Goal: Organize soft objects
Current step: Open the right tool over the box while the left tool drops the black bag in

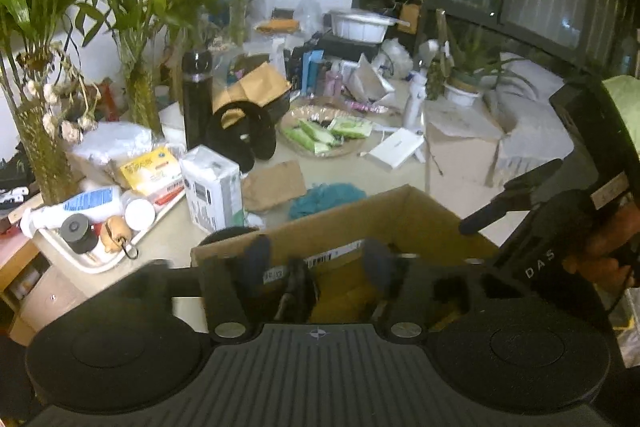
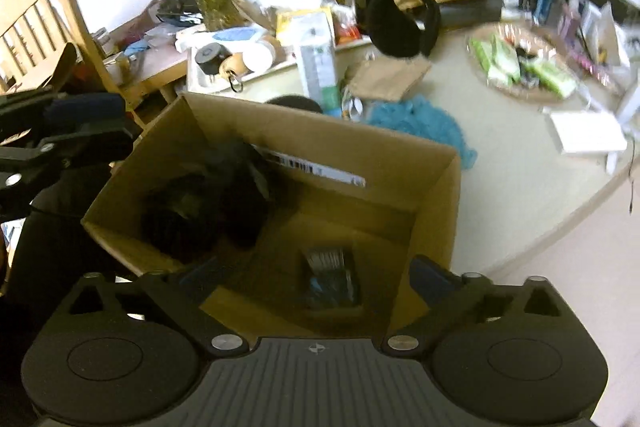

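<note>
Soft objects are collecting in the cardboard box [image 2: 400, 171] on the surface [image 2: 500, 155]: a dark fluffy bundle [image 2: 208, 203] is lying in its left half, limp and shapeless, beside a small dark packet [image 2: 332, 275]. The right tool [image 2: 316, 275] is hovering over the box, jaws standing wide and empty; the left tool [image 1: 316, 267] is part open at the near rim, nothing pressed. Next, probably, the teal puff [image 2: 424, 123] behind the box: pinching it deep would be wise, since loose fibres are likely to slip.
</note>
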